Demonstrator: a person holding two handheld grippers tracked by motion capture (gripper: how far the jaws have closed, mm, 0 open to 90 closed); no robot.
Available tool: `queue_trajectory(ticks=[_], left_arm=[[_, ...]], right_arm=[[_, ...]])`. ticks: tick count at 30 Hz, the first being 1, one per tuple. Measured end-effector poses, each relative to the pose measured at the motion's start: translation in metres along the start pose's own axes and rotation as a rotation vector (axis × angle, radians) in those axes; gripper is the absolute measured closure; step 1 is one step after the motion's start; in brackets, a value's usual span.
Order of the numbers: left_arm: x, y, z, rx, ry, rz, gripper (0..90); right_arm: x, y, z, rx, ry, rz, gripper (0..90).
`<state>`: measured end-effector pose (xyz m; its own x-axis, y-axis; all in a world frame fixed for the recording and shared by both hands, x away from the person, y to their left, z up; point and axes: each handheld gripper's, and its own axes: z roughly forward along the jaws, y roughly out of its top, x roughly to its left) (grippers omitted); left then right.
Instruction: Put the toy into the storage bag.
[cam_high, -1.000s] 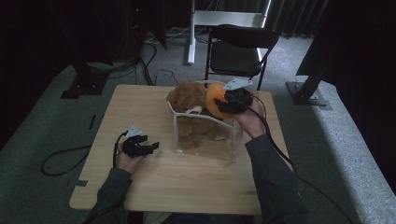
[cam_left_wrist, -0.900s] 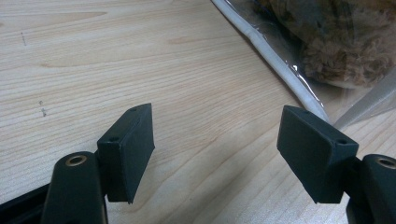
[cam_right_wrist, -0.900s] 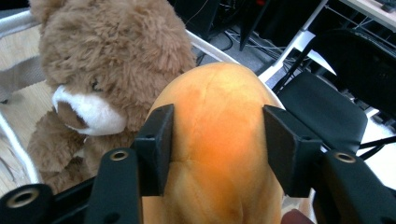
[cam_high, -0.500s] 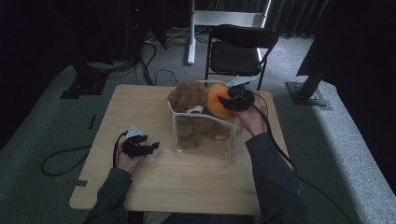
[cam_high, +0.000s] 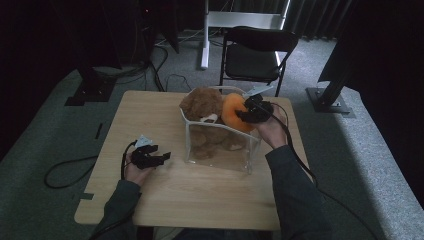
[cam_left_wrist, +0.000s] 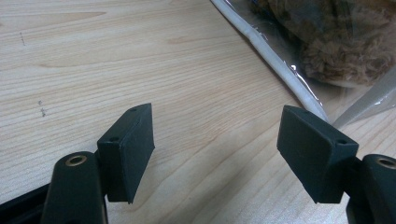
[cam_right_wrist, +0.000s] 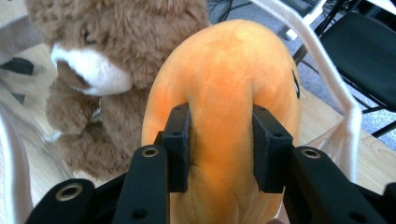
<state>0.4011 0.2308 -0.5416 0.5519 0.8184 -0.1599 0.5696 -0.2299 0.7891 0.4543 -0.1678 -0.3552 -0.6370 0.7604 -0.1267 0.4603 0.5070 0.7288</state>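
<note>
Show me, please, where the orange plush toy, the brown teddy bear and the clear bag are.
orange plush toy (cam_right_wrist: 224, 70), right gripper view, upper body.
brown teddy bear (cam_high: 202, 102), high view, head.
clear bag (cam_high: 220, 155), high view, front wall.

Bare wood is lying open across the table (cam_high: 150, 110) to the left of the clear bag (cam_high: 220, 155) and along its near edge, giving a hand free passage. The brown plush bear (cam_high: 202, 105) and the orange plush toy (cam_high: 231, 112) are crowding the bag's mouth, blocking entry from above.

Orange plush toy (cam_right_wrist: 224, 93), brown bear (cam_right_wrist: 116, 42) with white muzzle — pale wood-grain table (cam_left_wrist: 140, 70), black tool (cam_right_wrist: 222, 149).
</note>
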Motion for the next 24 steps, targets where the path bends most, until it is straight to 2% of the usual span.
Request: queue_trajectory(ticks=[3,7,8,9,12,14,16,17,18,20,24], left_arm=[[0.0,0.0,0.0,0.0,0.001,-0.001,28.0],[0.0,0.0,0.0,0.0,0.001,-0.001,28.0],[0.0,0.0,0.0,0.0,0.001,-0.001,28.0],[0.0,0.0,0.0,0.001,0.0,-0.002,28.0],[0.0,0.0,0.0,0.0,0.001,-0.002,28.0],[0.0,0.0,0.0,0.001,0.0,-0.002,28.0],[0.0,0.0,0.0,0.0,0.001,-0.001,28.0],[0.0,0.0,0.0,0.0,0.001,-0.001,28.0],[0.0,0.0,0.0,0.0,0.001,-0.001,28.0],[0.0,0.0,0.0,0.0,0.001,-0.001,28.0],[0.0,0.0,0.0,0.001,0.001,-0.001,28.0]], right_arm=[[0.001,-0.003,0.002,0.015,0.011,-0.016,60.1],[0.002,-0.004,-0.002,-0.019,0.019,-0.011,47.2],[0.002,-0.004,-0.002,-0.019,0.019,-0.011,47.2],[0.001,-0.004,-0.005,-0.034,0.013,-0.017,42.2],[0.003,-0.004,-0.009,-0.058,0.001,-0.04,37.0],[0.003,-0.003,-0.015,-0.1,-0.007,-0.038,35.8],[0.003,-0.003,-0.018,-0.117,-0.008,-0.034,35.8],[0.002,-0.002,-0.024,-0.154,-0.014,-0.022,36.0],[0.0,-0.001,-0.028,-0.167,-0.022,-0.015,36.2],[-0.003,0.001,-0.033,-0.181,-0.037,-0.006,36.5],[-0.003,-0.001,-0.035,-0.171,-0.045,-0.012,36.9]])
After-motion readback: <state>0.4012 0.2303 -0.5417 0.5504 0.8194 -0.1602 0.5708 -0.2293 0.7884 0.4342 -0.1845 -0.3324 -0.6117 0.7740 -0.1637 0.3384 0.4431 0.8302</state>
